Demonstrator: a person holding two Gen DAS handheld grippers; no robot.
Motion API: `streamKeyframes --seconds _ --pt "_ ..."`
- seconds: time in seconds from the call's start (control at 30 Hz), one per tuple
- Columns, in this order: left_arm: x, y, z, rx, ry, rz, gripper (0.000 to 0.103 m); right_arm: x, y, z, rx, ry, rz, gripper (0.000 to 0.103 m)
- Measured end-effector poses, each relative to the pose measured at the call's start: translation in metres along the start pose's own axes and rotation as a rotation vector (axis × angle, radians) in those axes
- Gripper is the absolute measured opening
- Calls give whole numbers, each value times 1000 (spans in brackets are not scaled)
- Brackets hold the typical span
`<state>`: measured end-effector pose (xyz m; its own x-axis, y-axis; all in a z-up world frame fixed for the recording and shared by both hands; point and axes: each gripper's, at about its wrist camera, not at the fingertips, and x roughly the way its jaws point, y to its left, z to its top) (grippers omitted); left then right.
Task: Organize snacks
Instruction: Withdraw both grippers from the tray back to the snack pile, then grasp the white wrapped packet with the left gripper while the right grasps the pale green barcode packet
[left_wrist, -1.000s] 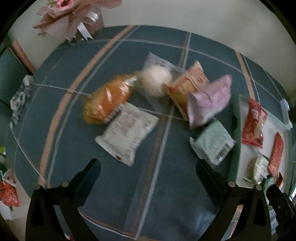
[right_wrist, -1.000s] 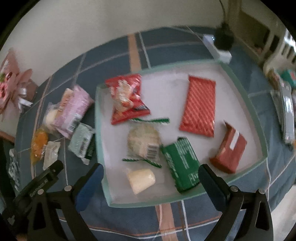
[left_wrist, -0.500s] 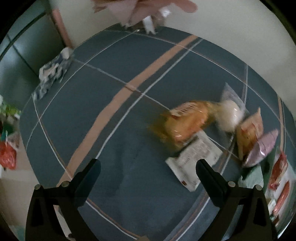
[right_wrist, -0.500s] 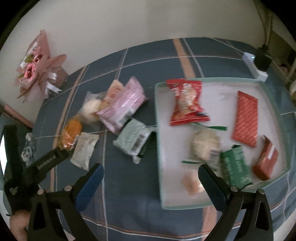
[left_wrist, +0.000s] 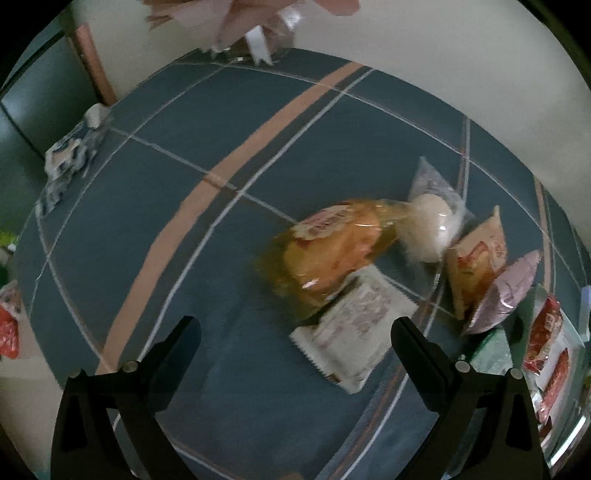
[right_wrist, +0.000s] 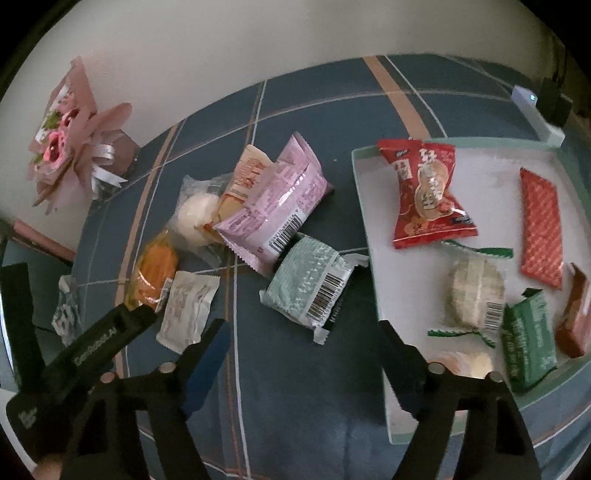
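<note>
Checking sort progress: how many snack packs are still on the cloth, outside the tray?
6: mint-green pack nearest the tray, pink pack, orange-cream pack behind it, white bun, orange pastry, white pack. More could be hidden underneath.

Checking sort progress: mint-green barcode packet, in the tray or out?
Out. The mint-green packet lies on the blue tablecloth, just left of the tray's rim.

Dim indoor light, plain cream wall (right_wrist: 229, 40) behind, surface under a dark blue cloth (left_wrist: 177, 206) crossed by thin white lines and a salmon stripe, pink wrapped bouquet (right_wrist: 70, 136) standing by the wall, white power strip (right_wrist: 535, 110) at far right edge
</note>
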<state>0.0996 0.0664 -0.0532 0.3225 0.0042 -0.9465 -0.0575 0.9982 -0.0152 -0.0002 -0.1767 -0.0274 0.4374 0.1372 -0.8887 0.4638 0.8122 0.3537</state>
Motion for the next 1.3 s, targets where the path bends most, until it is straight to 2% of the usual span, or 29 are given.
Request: streamKeyframes --seconds 0.1,0.2,0.53,0.77,1.3 --pt "5 -7 1 18 18 -43 102 8 0 4 12 6 -13 72" --pt "12 -13 4 31 33 -52 102 17 0 9 19 18 -23 67" --pt "22 -34 14 95 51 -55 100 39 4 29 41 21 -45 63" --pt "36 -36 24 91 83 -42 97 53 18 39 6 24 -86 63" --pt "37 -36 24 99 101 -59 97 63 29 27 -49 95 -118 58"
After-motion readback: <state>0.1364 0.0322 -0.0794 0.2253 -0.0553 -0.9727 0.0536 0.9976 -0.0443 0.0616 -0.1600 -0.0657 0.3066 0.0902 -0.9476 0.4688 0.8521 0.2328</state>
